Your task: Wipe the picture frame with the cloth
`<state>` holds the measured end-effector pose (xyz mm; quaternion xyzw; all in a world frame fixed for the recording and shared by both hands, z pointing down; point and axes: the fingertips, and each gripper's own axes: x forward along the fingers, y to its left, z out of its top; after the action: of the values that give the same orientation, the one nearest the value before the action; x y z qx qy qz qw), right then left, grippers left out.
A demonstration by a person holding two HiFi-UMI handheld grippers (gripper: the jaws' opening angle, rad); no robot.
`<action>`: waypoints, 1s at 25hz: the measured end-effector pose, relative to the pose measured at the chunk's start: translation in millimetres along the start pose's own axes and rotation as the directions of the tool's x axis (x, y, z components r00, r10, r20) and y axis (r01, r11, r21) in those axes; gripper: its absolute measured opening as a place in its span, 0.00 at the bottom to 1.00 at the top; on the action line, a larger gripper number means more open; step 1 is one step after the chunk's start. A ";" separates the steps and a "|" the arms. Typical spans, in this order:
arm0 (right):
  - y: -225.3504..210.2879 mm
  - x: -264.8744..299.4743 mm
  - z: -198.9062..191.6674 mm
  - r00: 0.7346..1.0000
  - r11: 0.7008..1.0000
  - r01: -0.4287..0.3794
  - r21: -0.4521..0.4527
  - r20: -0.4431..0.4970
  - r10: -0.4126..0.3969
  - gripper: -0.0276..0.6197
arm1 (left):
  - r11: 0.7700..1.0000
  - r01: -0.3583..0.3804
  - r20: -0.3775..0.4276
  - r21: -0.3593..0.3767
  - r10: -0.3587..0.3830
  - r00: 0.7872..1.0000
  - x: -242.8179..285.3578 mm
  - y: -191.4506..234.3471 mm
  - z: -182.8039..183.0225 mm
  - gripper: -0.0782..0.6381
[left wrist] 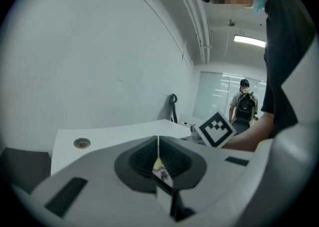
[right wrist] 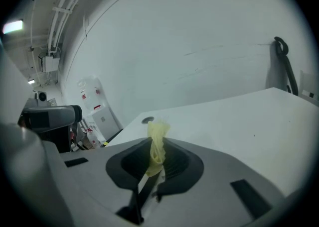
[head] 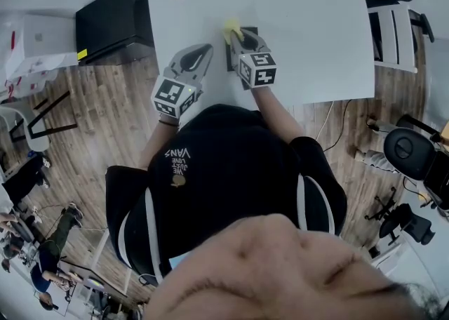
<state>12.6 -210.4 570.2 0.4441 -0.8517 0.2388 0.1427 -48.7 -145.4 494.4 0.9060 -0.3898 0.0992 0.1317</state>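
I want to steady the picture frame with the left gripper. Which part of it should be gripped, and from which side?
Probably the left edge of the picture frame, approached from the left. That dark strip is bare, while the right gripper with the yellow cloth covers much of the rest, and the shut left gripper lies beside that edge.

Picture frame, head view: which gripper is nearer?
Right. The right gripper, holding the cloth, is over the picture frame; the left gripper sits beside its left edge.
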 end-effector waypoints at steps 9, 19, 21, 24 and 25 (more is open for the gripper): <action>-6.4 14.5 -25.3 0.996 1.000 0.024 -0.012 -0.082 -0.025 0.12 | 1.000 -0.005 -0.001 -0.009 0.005 1.000 -2.3 -1.3 -2.3 0.14; -15.0 16.3 -33.2 0.993 0.997 0.062 -0.042 -0.103 -0.066 0.12 | 1.000 -0.001 -0.007 -0.007 0.001 1.000 -3.5 -2.4 -4.7 0.14; -16.1 14.2 -33.5 0.992 0.996 0.071 -0.048 -0.102 -0.076 0.12 | 1.000 0.005 -0.007 -0.006 -0.005 1.000 -3.9 -3.8 -4.1 0.14; -21.1 11.3 -32.8 0.991 0.995 0.090 -0.047 -0.099 -0.095 0.12 | 1.000 0.009 -0.010 -0.005 -0.009 1.000 -4.1 -4.3 -4.5 0.14; -24.1 9.7 -32.9 0.990 0.994 0.098 -0.045 -0.099 -0.102 0.12 | 1.000 0.009 -0.011 -0.006 -0.010 1.000 -3.6 -4.6 -5.0 0.14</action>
<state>28.0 -211.4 609.1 0.4707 -0.8246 0.2362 0.2064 -48.2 -138.3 497.4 0.9069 -0.3851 0.1024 0.1370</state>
